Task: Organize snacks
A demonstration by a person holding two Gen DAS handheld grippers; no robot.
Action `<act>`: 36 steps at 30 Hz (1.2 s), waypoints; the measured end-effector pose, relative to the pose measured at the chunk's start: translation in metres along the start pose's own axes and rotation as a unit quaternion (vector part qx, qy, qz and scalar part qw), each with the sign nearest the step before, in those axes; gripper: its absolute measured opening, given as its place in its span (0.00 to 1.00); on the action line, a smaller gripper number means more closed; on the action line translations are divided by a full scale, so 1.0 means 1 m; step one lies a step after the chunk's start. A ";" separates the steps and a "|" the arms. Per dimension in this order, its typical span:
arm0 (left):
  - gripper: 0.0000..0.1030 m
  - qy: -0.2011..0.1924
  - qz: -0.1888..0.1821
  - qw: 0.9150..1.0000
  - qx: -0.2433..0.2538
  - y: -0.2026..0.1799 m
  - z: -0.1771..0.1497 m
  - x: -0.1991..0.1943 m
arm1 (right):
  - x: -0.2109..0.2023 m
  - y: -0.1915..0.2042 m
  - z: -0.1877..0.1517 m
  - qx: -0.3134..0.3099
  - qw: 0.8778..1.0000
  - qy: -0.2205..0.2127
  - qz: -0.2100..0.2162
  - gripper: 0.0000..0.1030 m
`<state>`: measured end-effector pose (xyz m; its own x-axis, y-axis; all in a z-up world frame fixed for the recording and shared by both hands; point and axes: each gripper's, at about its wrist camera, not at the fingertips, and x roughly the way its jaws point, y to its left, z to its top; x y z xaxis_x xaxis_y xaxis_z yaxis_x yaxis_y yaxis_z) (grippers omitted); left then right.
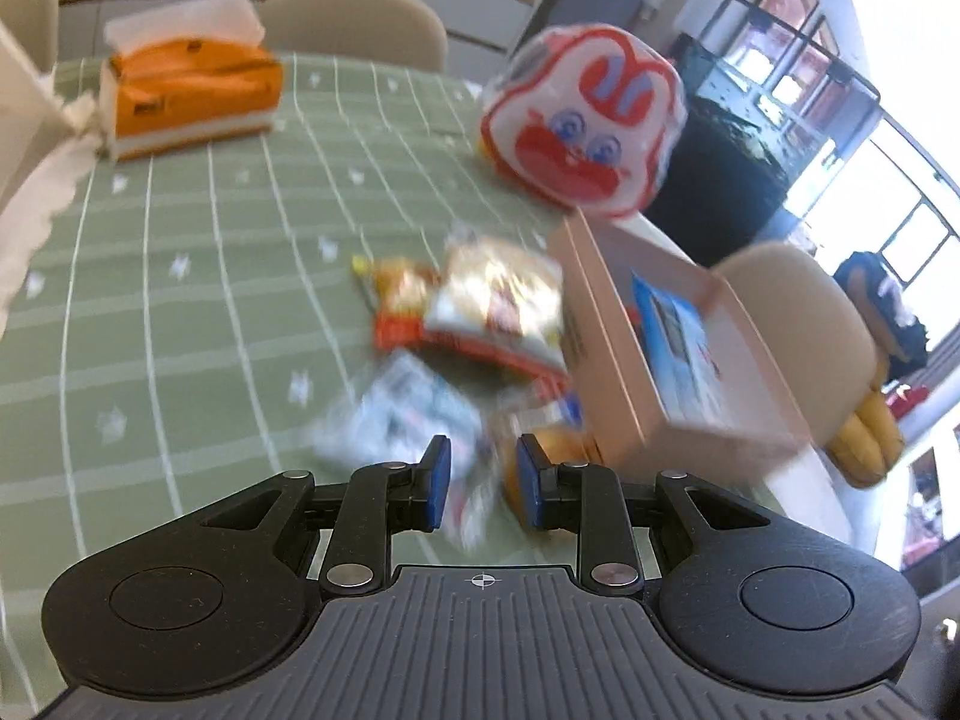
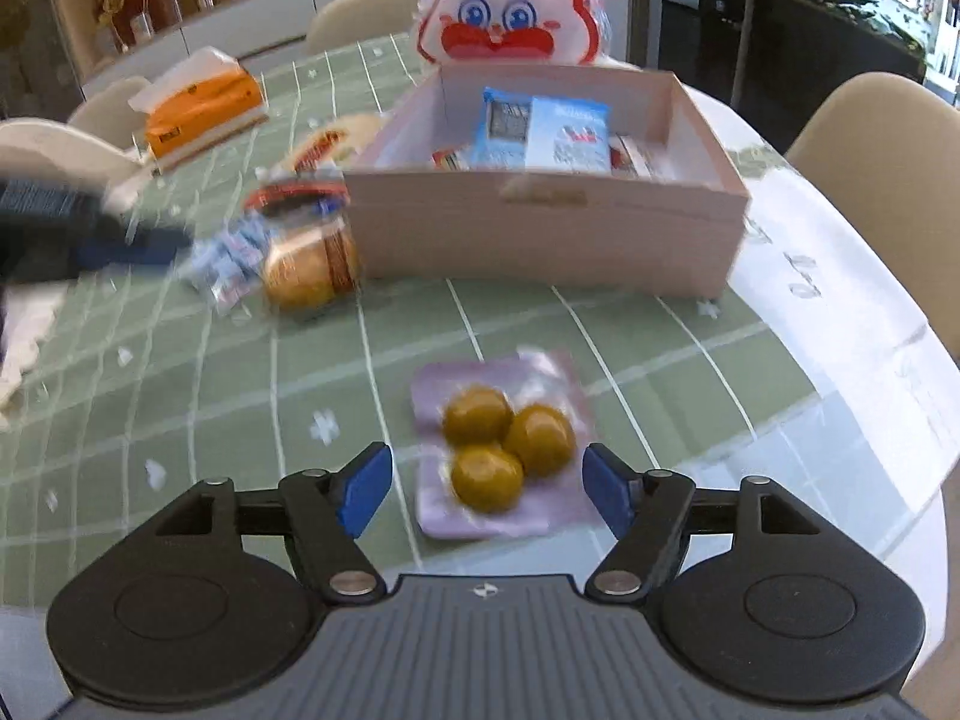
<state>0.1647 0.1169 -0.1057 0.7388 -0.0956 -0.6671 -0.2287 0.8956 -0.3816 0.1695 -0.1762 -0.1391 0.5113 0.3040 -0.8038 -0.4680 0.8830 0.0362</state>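
A pink cardboard box [image 2: 540, 228] stands on the green checked table and holds a blue snack packet [image 2: 543, 132] and smaller packets. My right gripper [image 2: 487, 489] is open, its blue fingers on either side of a purple packet with three yellow-green balls [image 2: 498, 450]. My left gripper [image 1: 480, 480] is open and empty above a white-blue packet [image 1: 408, 414] and a wrapped bun [image 1: 552, 450]; it shows blurred at the left of the right wrist view [image 2: 120, 246]. Orange-red snack bags [image 1: 480, 306] lie left of the box [image 1: 606, 348].
A big red-and-white rabbit-face bag [image 2: 510, 6] stands behind the box. An orange tissue box [image 1: 192, 96] sits at the table's far side. Beige chairs [image 2: 882, 180] ring the table. The table's white edge [image 2: 870, 372] curves at the right.
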 end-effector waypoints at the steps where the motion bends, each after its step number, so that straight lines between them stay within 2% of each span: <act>1: 0.27 -0.002 0.005 1.000 0.001 0.000 0.006 0.009 | 0.002 0.000 -0.002 0.000 1.000 0.001 -0.007 0.71; 7: 0.26 0.026 0.043 0.999 0.013 0.007 0.024 0.052 | -0.004 -0.011 -0.009 0.022 1.000 -0.002 -0.011 0.71; 10: 0.25 0.017 0.037 0.999 0.025 0.009 0.021 0.051 | -0.003 -0.009 -0.012 0.011 1.000 -0.005 -0.015 0.74; 16: 0.25 0.051 -0.012 0.996 0.069 0.005 0.003 0.032 | 0.004 -0.002 -0.013 0.007 0.999 -0.021 -0.029 0.84; 19: 0.25 0.052 -0.017 0.994 0.095 0.006 -0.014 0.017 | 0.007 0.000 -0.014 0.013 0.999 -0.033 -0.034 0.87; 22: 0.25 0.074 -0.023 0.991 0.106 0.009 -0.030 0.011 | 0.009 0.002 -0.016 0.018 0.998 -0.045 -0.039 0.90; 25: 0.25 0.076 -0.026 0.993 0.092 0.017 -0.038 0.004 | 0.009 0.003 -0.020 0.019 0.997 -0.059 -0.042 0.92; 29: 0.25 0.060 -0.023 0.997 0.040 0.025 -0.024 0.003 | 0.011 0.003 -0.023 0.023 0.996 -0.068 -0.045 0.95; 34: 0.25 0.043 -0.064 0.997 0.024 0.001 0.005 0.025 | 0.014 0.004 -0.020 0.022 0.997 -0.056 -0.040 1.00; 36: 0.25 0.045 -0.065 0.997 0.023 -0.009 0.013 0.044 | 0.015 0.004 -0.019 0.022 0.998 -0.051 -0.040 1.00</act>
<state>0.2078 0.1108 -0.1232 0.7003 -0.2494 -0.6689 -0.1033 0.8918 -0.4406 0.1617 -0.1747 -0.1618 0.6178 0.2651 -0.7403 -0.3924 0.9198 0.0019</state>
